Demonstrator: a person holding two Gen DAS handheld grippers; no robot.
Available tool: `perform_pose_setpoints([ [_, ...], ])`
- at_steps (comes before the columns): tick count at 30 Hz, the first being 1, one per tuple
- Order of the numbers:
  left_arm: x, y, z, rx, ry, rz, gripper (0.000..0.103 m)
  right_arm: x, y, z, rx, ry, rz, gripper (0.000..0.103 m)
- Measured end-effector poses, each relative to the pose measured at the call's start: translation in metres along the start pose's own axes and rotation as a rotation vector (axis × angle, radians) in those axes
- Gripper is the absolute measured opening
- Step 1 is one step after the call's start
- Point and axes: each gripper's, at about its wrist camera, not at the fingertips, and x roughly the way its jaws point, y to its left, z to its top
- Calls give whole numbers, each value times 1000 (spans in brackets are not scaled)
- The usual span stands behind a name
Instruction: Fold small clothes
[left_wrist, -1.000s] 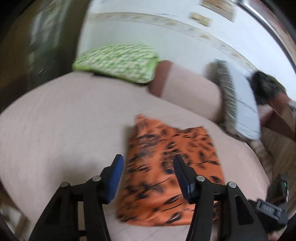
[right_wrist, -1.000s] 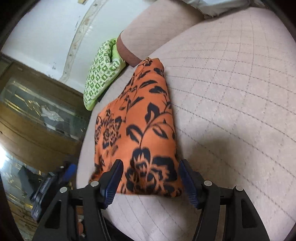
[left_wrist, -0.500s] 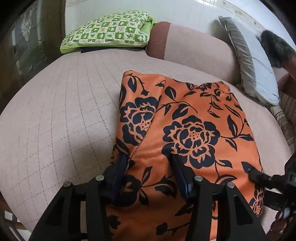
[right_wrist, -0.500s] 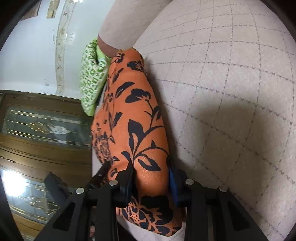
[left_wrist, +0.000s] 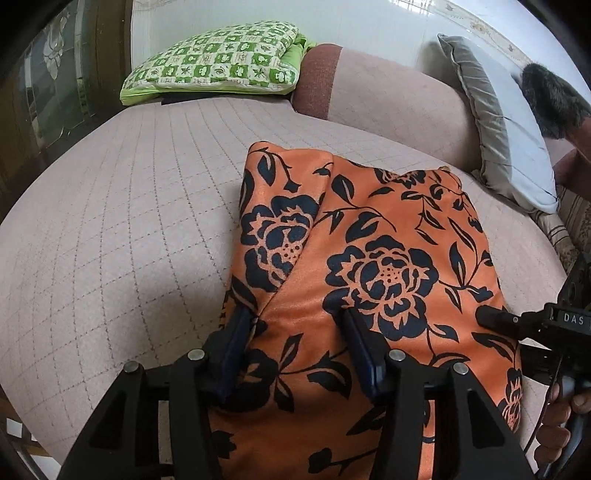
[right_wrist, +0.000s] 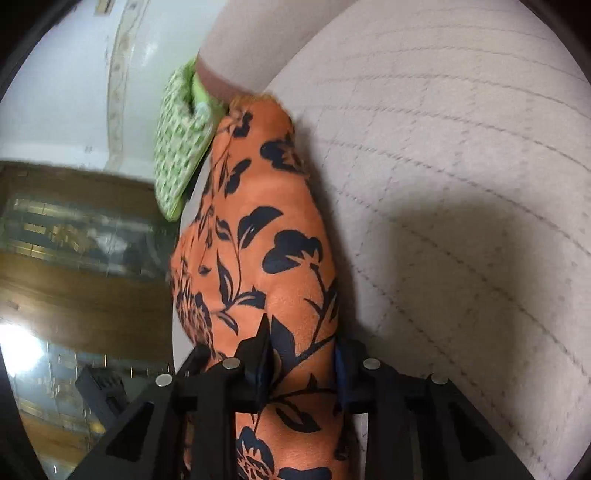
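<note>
You are pinching the orange flowered cloth (left_wrist: 376, 266) lying on the pink quilted bed (left_wrist: 122, 229): your left hand-held gripper (left_wrist: 295, 332) is clamping its near edge, your right hand-held gripper (right_wrist: 301, 350) its side. "DAS" is showing on the right tool.

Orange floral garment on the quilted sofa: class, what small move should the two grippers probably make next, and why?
Probably lift together and carry the near edge toward the far edge. Both the left gripper and right gripper pinch the orange garment at its near edge, while the rest lies flat on the sofa.
</note>
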Motion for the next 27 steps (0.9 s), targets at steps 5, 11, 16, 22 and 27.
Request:
perform_pose_setpoints([
  [5,0,5,0,-26,3,-11,54,-19,5,10,40,-27,94,71],
  [11,2,9,3,-18,1,0,56,0,18,52,28,-57,100,74],
  [16,4,9,4,-3,-4,-8,57,18,17,45,-29,-34,-48,26],
  [22,4,10,5,-16,-3,-7,58,7,12,43,64,-48,53,60],
  [27,4,12,6,-21,-1,-8,61,4,20,65,28,-114,37,68],
])
